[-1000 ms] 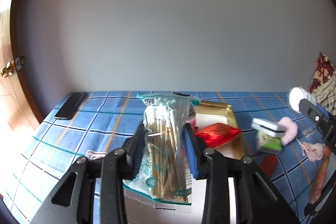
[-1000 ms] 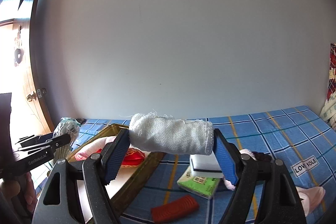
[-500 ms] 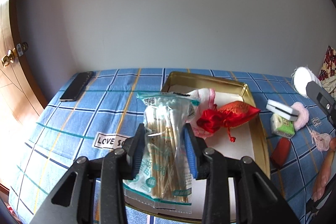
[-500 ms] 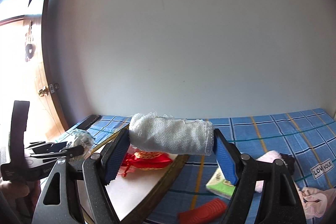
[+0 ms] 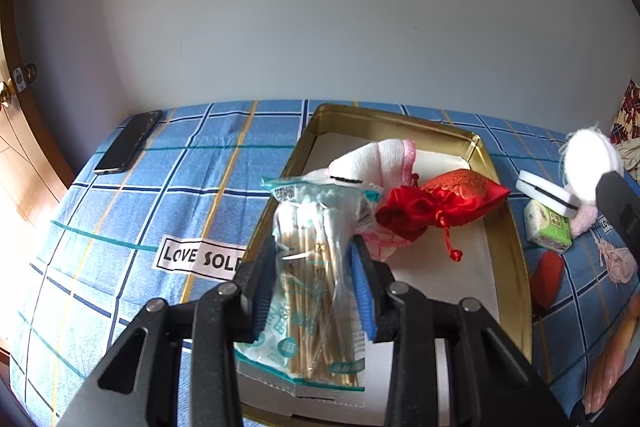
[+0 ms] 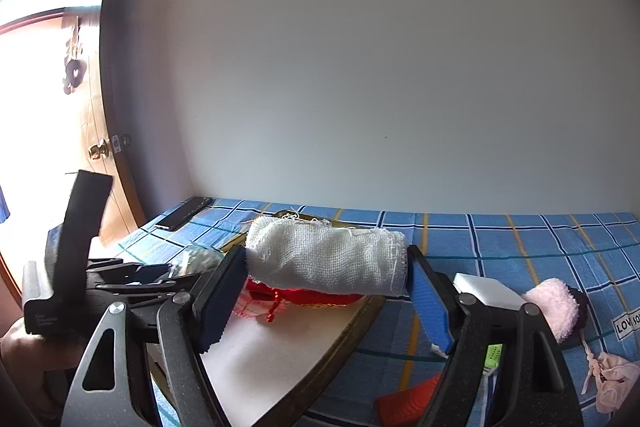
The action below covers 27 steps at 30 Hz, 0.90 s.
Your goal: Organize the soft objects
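blue checked bedspread [image 5: 120,227] under a gold tray [image 5: 510,247]. left gripper [image 5: 312,259] clamps a cotton-swab bag [image 5: 312,267] over the tray's near edge; right gripper [image 6: 326,275] pinches a gauze roll [image 6: 326,261] above it. releasing both together risks collision.

Black phone [image 5: 129,143] on checked cloth [image 5: 120,211]; wooden door [image 6: 100,131].

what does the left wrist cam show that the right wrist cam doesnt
Only the left wrist view shows the whole gold tray interior with the pink-edged cloth and the cotton swab bag's printed front, gripped by the left gripper. Only the right wrist view shows the gauze roll side-on in the right gripper. Both show the red pouch, phone and blue plaid cloth.
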{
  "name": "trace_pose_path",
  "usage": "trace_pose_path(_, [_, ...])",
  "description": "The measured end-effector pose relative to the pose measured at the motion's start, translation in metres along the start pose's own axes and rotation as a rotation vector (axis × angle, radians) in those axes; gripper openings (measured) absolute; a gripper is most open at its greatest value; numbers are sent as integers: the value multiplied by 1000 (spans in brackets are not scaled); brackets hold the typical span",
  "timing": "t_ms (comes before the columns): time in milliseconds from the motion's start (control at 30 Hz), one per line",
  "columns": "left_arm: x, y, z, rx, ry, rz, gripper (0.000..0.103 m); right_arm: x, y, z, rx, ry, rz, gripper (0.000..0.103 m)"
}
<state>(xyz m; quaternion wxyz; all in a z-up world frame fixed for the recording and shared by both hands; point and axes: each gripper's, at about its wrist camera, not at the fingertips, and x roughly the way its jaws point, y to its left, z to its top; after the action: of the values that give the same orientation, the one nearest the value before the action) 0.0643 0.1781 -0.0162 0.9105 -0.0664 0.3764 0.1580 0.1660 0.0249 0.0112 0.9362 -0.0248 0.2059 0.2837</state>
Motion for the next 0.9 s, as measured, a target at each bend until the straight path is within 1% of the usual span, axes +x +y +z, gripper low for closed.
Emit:
trace_pose_path(133, [11,1,5,7,32,-10,35,3,3,0,-2,10,11,80])
trace_pose_path(300, [25,3,6,26,77,-9,36,17,15,-5,-39,56,37,80])
trace_pose_path(400, [30,3,5,39,91,8,49,27,20,-8,-45,75,48,80])
trace_pose_path(467, [25,2,3,55,67,6,51,29,22,-9,-51,80,44,80])
trace_pose_path(533, [18,-1,2,76,40,22,54,31,23,-10,-49,82,43,80])
trace_pose_path(567, [14,-2,2,78,29,23,60,32,23,-10,-48,84,42,80])
trace_pose_path(633, [8,0,3,76,9,30,67,33,22,-11,-46,89,39,80])
trace_pose_path(733, [-4,6,4,56,-24,42,70,35,24,-12,-55,103,43,80])
trace_pose_path(767, [-8,9,4,44,-35,44,75,36,24,-12,-59,110,46,80])
trace_pose_path(833, [-17,16,4,16,-62,64,82,37,27,-13,-69,118,50,80])
trace_pose_path(900, [-24,24,4,-3,-89,74,83,39,29,-14,-73,126,54,80])
